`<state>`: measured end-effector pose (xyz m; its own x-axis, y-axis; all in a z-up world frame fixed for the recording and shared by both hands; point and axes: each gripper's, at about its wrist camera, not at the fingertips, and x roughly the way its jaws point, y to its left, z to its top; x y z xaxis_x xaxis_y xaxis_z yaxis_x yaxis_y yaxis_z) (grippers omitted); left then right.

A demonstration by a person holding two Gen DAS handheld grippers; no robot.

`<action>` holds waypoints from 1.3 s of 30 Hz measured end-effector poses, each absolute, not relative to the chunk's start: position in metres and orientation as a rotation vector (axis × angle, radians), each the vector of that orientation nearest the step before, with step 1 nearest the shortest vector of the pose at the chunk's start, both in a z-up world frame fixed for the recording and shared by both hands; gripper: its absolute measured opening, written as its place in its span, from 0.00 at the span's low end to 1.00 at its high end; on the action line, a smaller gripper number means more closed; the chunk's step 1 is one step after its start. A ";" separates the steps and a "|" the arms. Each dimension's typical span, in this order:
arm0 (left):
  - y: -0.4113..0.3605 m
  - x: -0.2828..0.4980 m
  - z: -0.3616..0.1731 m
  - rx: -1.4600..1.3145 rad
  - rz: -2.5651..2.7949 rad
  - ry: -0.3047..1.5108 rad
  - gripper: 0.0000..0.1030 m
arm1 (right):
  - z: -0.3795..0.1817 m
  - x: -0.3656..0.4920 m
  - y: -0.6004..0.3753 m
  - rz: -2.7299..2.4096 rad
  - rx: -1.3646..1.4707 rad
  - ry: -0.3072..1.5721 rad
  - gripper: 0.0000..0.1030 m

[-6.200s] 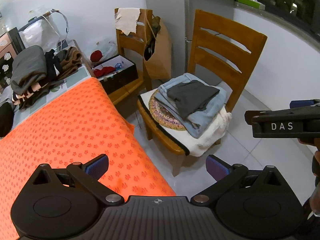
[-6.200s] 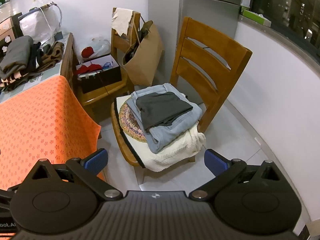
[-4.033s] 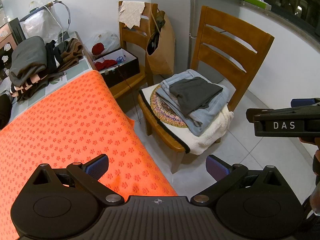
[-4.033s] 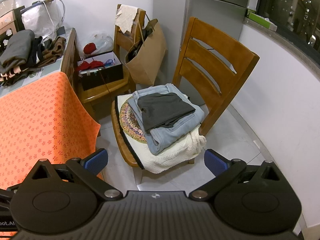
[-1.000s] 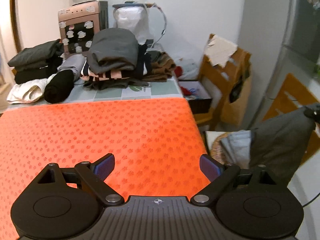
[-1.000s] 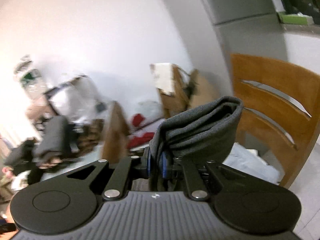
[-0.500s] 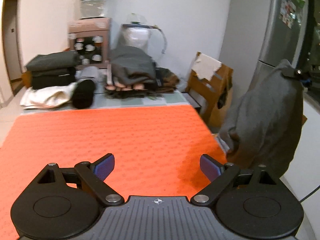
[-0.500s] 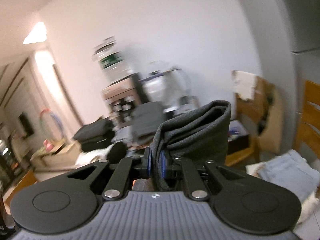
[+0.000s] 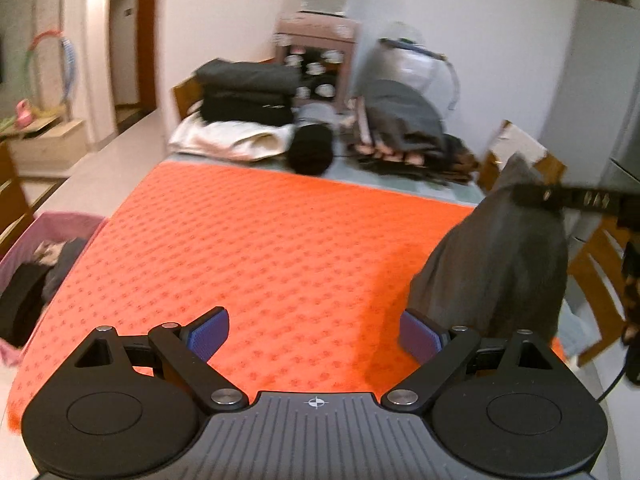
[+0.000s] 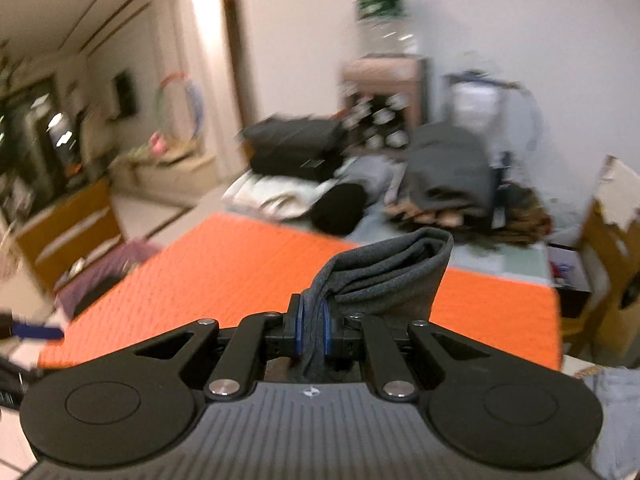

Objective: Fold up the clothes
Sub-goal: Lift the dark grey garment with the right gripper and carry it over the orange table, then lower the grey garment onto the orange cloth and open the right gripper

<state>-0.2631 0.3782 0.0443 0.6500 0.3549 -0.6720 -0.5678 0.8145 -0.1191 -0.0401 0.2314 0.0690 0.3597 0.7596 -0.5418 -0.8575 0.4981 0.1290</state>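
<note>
Pink basket (image 9: 60, 220): It is seen past the left edge of the table. Dark clothes are lying in it.
Orange mat (image 9: 280, 248): The near part of the table is covered by it. Nothing is lying flat on it yet.
Left gripper (image 9: 314, 334): It is held over the near edge of the mat. Its 2 blue pads are spread wide and nothing is held between them.
Folded piles (image 9: 248, 92): Dark and white clothes are stacked along the far edge of the table, well apart from both grippers.
Grey garment (image 9: 496, 264): It is found at the right edge of the mat. It is hung from its top, so its long side runs up and down. Its low end looks close to the mat, but a touch cannot be told. It is soft, dark grey and bunched in folds.
Right gripper (image 10: 314, 334): It is squeezed nearly closed on a thick bunch of the grey garment.
Which hand is nearer: The garment is to the right of the left gripper's fingers and just past them, so its loose low end is likely best reached by the left gripper.
Next step, as a guess: The garment is probably to be laid flat on the mat for folding.
</note>
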 end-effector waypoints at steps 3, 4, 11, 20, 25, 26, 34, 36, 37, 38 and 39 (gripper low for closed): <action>0.385 -0.272 0.041 -0.361 0.580 0.691 0.90 | 0.048 -0.066 0.251 1.125 -0.261 0.628 0.08; 0.387 -0.275 0.039 -0.369 0.594 0.695 0.90 | 0.041 -0.074 0.258 1.150 -0.286 0.640 0.08; 0.390 -0.283 0.033 -0.401 0.659 0.719 0.90 | 0.014 -0.127 0.282 1.313 -0.433 0.652 0.08; 0.384 -0.282 0.035 -0.395 0.675 0.713 0.90 | -0.001 -0.157 0.285 1.515 -0.485 0.787 0.16; 0.381 -0.277 0.037 -0.371 0.659 0.714 0.90 | 0.011 -0.163 0.267 1.511 -0.489 0.784 0.39; 0.379 -0.276 0.038 -0.359 0.646 0.708 0.90 | 0.015 -0.162 0.260 1.499 -0.475 0.785 0.41; 0.364 -0.260 0.046 -0.282 0.519 0.688 0.91 | 0.037 -0.133 0.208 1.355 -0.382 0.791 0.47; 0.358 -0.255 0.049 -0.260 0.472 0.679 0.91 | 0.039 -0.129 0.194 1.305 -0.377 0.783 0.47; 0.355 -0.251 0.050 -0.246 0.445 0.675 0.91 | 0.038 -0.126 0.187 1.281 -0.376 0.787 0.48; 0.351 -0.248 0.051 -0.231 0.417 0.672 0.91 | 0.038 -0.123 0.180 1.257 -0.375 0.790 0.49; 0.348 -0.245 0.052 -0.217 0.389 0.668 0.91 | 0.035 -0.120 0.174 1.230 -0.372 0.796 0.49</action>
